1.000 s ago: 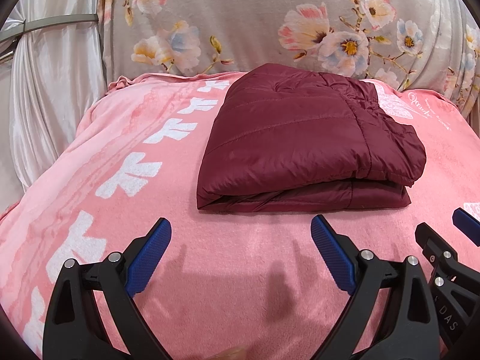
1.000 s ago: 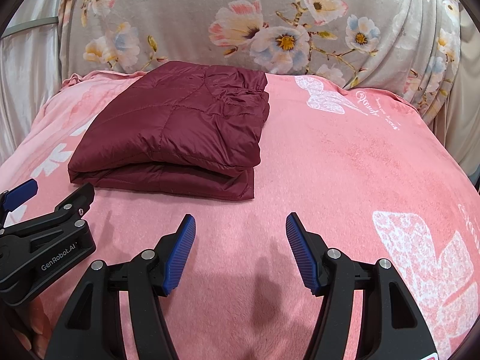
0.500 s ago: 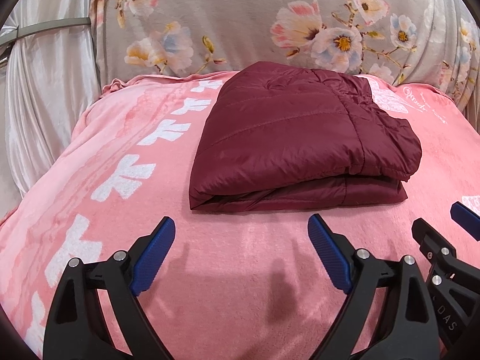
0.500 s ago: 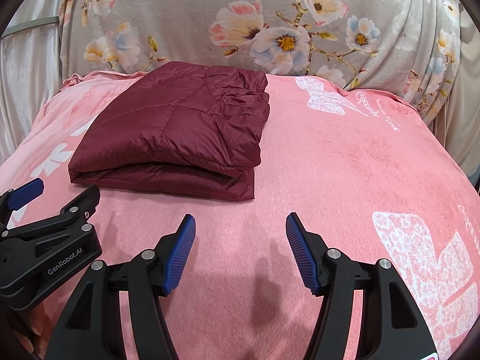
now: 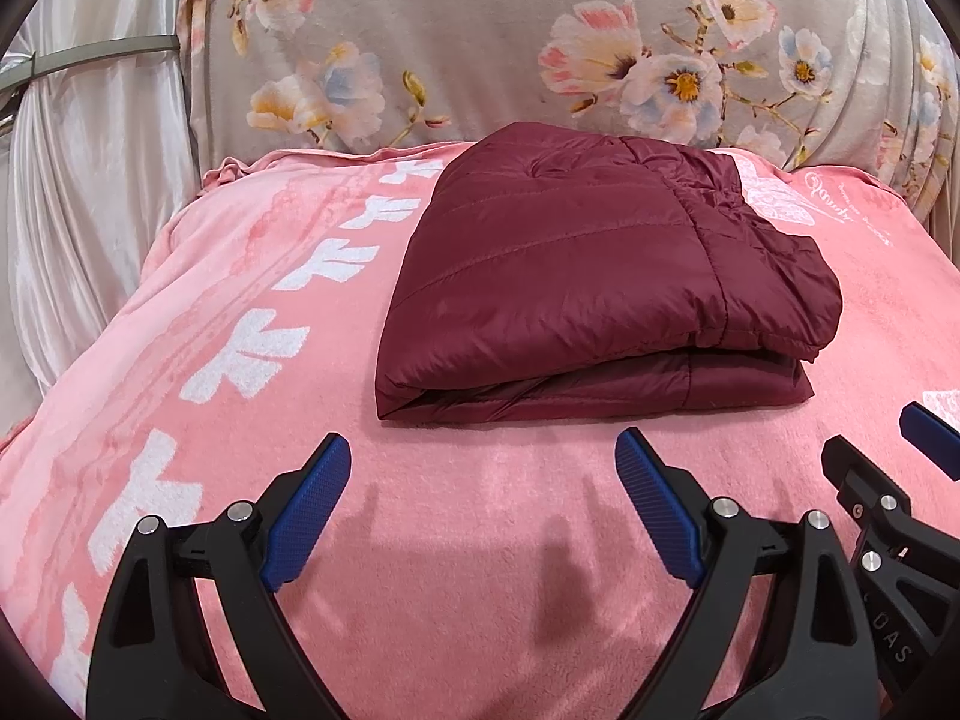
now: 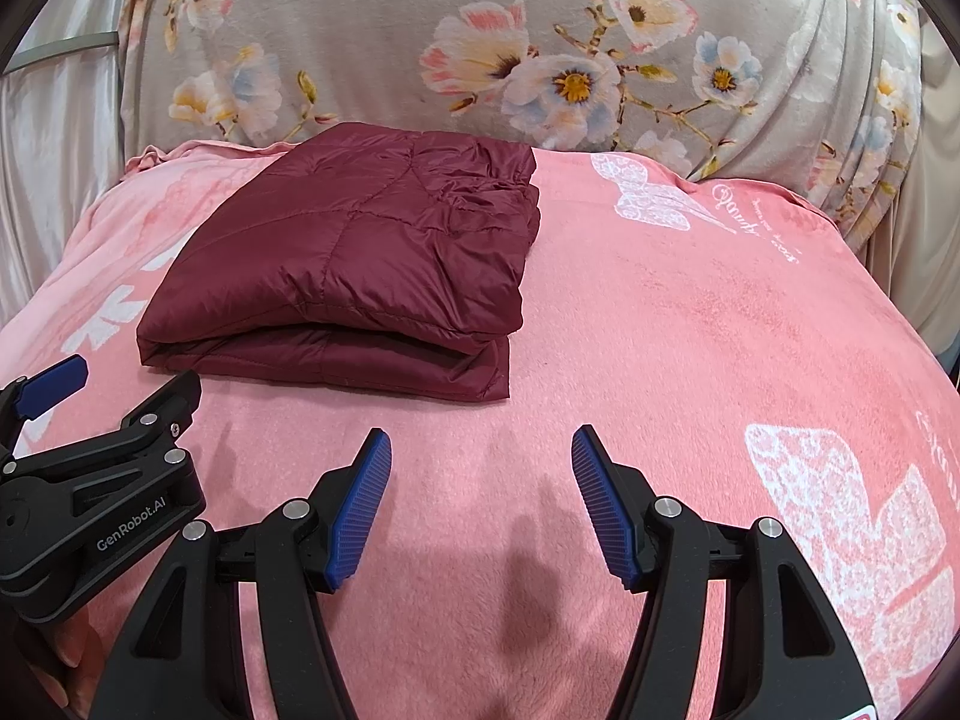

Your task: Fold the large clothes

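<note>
A dark red quilted jacket (image 5: 600, 276) lies folded into a flat rectangle on the pink blanket (image 5: 252, 276); it also shows in the right wrist view (image 6: 360, 258). My left gripper (image 5: 483, 498) is open and empty, a little short of the jacket's near edge. My right gripper (image 6: 480, 498) is open and empty, in front of the jacket's right corner. The left gripper shows at the left of the right wrist view (image 6: 114, 414), and the right gripper shows at the right edge of the left wrist view (image 5: 882, 456).
A grey floral cushion back (image 6: 510, 48) rises behind the blanket. A pale satin curtain (image 5: 78, 180) hangs at the left. White butterfly prints mark the blanket at the right (image 6: 852, 528).
The left gripper has shifted slightly, so the jacket sits a little further left and lower in its view. The right gripper has stayed still. Both remain open.
</note>
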